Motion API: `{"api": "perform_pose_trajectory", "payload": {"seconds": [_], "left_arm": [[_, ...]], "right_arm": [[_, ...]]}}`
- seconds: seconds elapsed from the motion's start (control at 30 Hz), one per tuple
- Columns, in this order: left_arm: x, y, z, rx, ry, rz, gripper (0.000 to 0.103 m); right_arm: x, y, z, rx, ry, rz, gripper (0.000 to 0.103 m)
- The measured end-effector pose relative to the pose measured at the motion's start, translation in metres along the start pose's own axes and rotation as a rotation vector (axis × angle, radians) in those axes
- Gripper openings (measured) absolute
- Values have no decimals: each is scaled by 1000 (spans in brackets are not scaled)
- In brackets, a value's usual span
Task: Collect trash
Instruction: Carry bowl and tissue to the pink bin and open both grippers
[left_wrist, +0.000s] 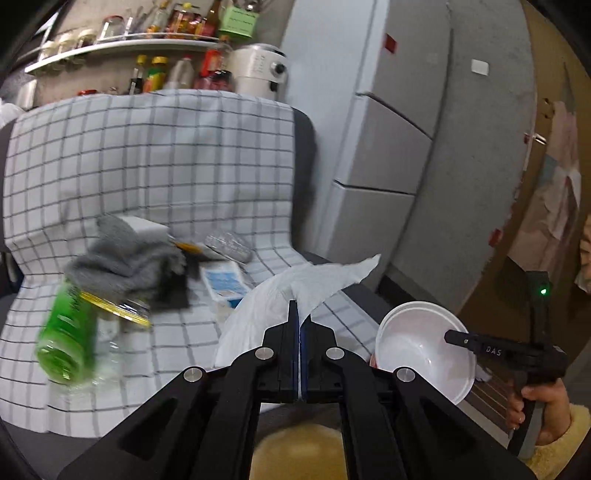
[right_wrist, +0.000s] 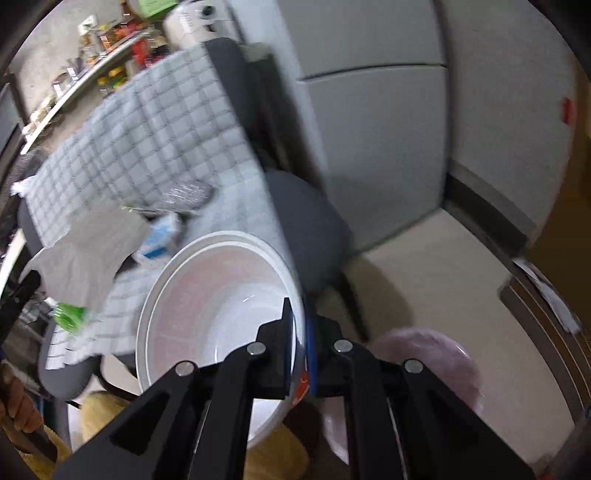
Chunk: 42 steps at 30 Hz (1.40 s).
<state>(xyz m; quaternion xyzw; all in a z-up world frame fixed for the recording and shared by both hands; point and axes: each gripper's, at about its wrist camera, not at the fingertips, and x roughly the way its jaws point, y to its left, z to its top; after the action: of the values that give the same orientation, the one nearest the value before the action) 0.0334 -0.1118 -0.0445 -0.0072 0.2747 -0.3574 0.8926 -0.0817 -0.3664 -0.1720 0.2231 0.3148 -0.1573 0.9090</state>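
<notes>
Both tongs full over a checked-cloth chair

A checked cloth (left_wrist: 155, 155) drapes the chair, with a grey rag (left_wrist: 125, 258), a green-labelled bottle (left_wrist: 70, 332) and a blue packet (left_wrist: 225, 282) lying on the near seat. Right of it, the right gripper (right_wrist: 300, 332) is clamped on a white bowl's (right_wrist: 207, 295) rim. The left gripper (left_wrist: 298, 325) is pinched tight on a white tissue (left_wrist: 295, 284).

A home kitchen: condiment-laden shelf (left_wrist: 122, 46), refrigerator (left_wrist: 388, 147), cloth-draped chair (left_wrist: 147, 155).
</notes>
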Motion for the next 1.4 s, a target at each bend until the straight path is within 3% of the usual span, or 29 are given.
{"api": "perform_pose_trajectory", "payload": {"seconds": [0.27, 0.47, 0.6, 0.83, 0.97, 1.17, 1.4], "left_arm": [[16, -38, -18, 34, 82, -105, 0], [28, -59, -19, 65, 119, -161, 0], [41, -78, -27, 101, 166, -214, 0], [74, -134, -50, 247, 270, -383, 0], [104, -163, -65, 280, 351, -480, 0], [140, -196, -97, 305, 456, -541, 0], [149, -219, -119, 335, 482, -604, 0]], "right_arm": [[4, -78, -48, 109, 98, -166, 8], [15, -106, -57, 176, 133, -202, 23], [10, -109, -53, 190, 100, -189, 26], [-9, -125, -47, 214, 27, -193, 26], [-17, -140, -48, 232, 13, -197, 26], [-28, -159, -50, 261, -7, -213, 26], [-37, -173, -50, 286, -32, -232, 26]]}}
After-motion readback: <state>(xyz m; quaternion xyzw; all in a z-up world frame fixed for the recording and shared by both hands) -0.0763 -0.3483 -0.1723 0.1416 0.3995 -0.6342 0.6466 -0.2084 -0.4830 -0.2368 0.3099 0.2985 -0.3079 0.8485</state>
